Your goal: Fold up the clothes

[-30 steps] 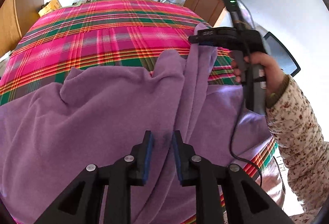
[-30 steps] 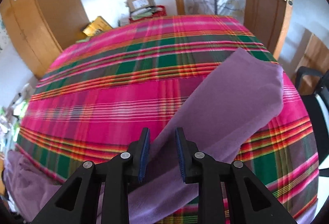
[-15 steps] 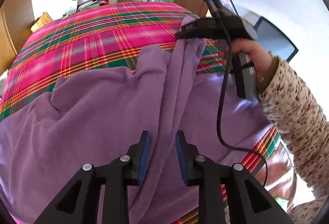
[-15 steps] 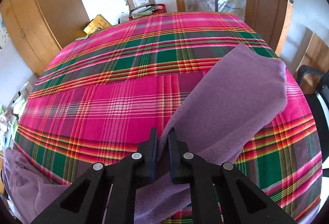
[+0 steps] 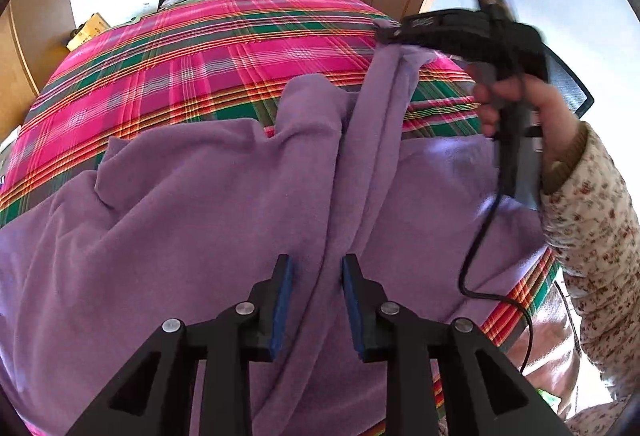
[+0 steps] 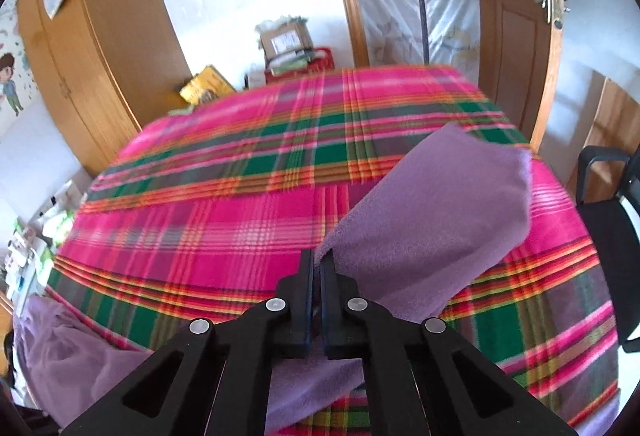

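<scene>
A purple fleece garment is seen spread over a bed covered by a pink, green and orange plaid blanket. The bulk of the cloth lies crumpled at the near side of the bed; one long strip, probably a sleeve, is drawn up and away from it toward the far right.

Left gripper: the jaws are held about half open, with blue pads facing each other. A raised fold of the purple cloth runs through the gap. Whether the pads press on it cannot be told; space is visible on both sides of the fold.

Right gripper: the jaws are brought almost fully together, and an edge of the purple cloth is pinched between them. In the left wrist view the same gripper is seen lifted above the bed with the strip hanging taut from its tip. It is gripped by a hand in a floral sleeve.

In the right wrist view the far end of the strip is seen lying flat on the blanket near the right edge of the bed. A wooden door is noted behind.
</scene>
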{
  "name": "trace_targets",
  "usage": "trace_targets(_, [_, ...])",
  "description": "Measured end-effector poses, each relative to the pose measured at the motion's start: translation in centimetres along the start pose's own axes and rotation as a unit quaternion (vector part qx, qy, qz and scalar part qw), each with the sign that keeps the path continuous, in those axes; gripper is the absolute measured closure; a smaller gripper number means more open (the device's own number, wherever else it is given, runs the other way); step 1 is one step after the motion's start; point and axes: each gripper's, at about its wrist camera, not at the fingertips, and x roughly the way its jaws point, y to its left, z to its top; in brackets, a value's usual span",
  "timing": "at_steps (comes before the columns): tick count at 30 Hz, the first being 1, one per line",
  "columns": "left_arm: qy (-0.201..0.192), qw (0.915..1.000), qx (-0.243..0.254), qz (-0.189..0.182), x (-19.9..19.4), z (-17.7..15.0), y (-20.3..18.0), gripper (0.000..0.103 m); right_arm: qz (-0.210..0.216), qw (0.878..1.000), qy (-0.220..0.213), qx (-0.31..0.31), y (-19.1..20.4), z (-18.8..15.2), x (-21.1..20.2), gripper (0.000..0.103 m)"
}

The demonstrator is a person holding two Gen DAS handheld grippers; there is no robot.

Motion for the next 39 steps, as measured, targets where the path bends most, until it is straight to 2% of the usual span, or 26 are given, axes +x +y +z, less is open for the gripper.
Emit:
trace_targets(7, [-0.011,0.9999,-0.001,0.002,-0.5,-0.8,-0.6,0.078,-0.003,0.999,-0.042,0.015,-1.5,-0.6,-5.5,0.100])
trace_targets(15, [-0.030,0.9994,-0.007,-0.017,-1.7,-1.1,-0.7,0.094,-0.014,0.997,-0.062,0.035,-3.0,-1.9,-9.2,0.100])
trace_targets(19, [-0.040,0.9988,-0.008,-0.029,-2.4,-1.1,-0.8,0.095,-0.012,0.997,-0.067,0.042,-3.6,-2.4,-10.1,0.100])
trace_targets(30, [0.003,0.9998,0.019,-0.010,0.5,-1.1,-2.3,0.095,-0.030,0.997,-0.028,0.064,-6.1,-5.6,-8.9,0.100])
trace_targets(33, [-0.006,0.9997,0.013,-0.018,0.1,-0.9,-2.0,0.099,-0.029,0.997,-0.033,0.065,-6.3,-5.5,-9.0,0.100])
trace_targets(39, [-0.054,0.9974,-0.019,-0.045,-2.6,-0.4,-0.9,0.100,-0.030,0.996,-0.060,0.063,-6.2,-5.4,-10.9,0.100])
